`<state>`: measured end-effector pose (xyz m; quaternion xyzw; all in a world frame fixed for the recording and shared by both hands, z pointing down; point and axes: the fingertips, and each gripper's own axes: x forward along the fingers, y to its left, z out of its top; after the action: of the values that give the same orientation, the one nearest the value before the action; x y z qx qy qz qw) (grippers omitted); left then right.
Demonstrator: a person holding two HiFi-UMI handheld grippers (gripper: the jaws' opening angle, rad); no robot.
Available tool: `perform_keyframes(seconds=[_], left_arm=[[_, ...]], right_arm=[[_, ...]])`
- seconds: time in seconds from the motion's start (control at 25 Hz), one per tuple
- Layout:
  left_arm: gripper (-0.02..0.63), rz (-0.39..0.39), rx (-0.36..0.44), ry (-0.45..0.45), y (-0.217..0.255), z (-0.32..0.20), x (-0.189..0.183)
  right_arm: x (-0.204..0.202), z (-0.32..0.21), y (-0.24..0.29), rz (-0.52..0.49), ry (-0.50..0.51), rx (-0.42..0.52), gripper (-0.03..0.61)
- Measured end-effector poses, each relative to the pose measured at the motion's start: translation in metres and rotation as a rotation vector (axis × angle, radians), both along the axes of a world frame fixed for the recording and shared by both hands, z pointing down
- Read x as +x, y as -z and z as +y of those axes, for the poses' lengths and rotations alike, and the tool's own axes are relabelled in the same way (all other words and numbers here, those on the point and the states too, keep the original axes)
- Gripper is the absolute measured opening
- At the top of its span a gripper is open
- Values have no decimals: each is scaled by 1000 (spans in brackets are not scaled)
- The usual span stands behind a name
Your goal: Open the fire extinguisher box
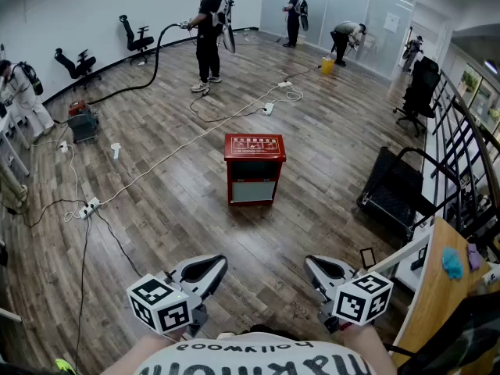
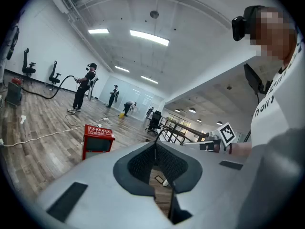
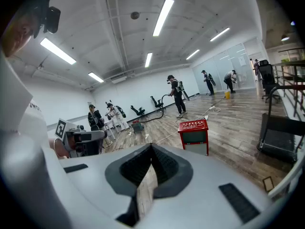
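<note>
The left tongs [image 1: 205, 269] and the right tongs [image 1: 326, 272] are each closed tip to tip, with nothing caught between the pads. They are held low and side by side, close in front of the person's chest. Well ahead of both, the red fire extinguisher box [image 1: 254, 168] stands upright on the wooden floor [image 1: 328, 131] with its top lid down. A white cable [image 1: 156, 166] trails past its left, and a black cart [image 1: 391, 190] sits to its right
</note>
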<state>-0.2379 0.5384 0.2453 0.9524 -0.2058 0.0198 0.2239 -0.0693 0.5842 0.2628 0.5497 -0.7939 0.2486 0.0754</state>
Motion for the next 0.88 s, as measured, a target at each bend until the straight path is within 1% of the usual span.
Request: perform_keyframes(seconds=[0.28,0.56,0.8,0.88], left_arm=[[11,5,5,-1,0,-10,-10],[11,8,19,-8,-1,-21,-27],[11,11,27,-33,-14,-24,-38],[11,34,28,-38,-12,-27,-41]], right_arm=[[-10,-9,-3,0,-3,0,8],[-25,-22,-5,0,-19,14,9],[-48,-26,-8,-58,-11,75,9],[-52,-29,-6,-68,-17,94,9]])
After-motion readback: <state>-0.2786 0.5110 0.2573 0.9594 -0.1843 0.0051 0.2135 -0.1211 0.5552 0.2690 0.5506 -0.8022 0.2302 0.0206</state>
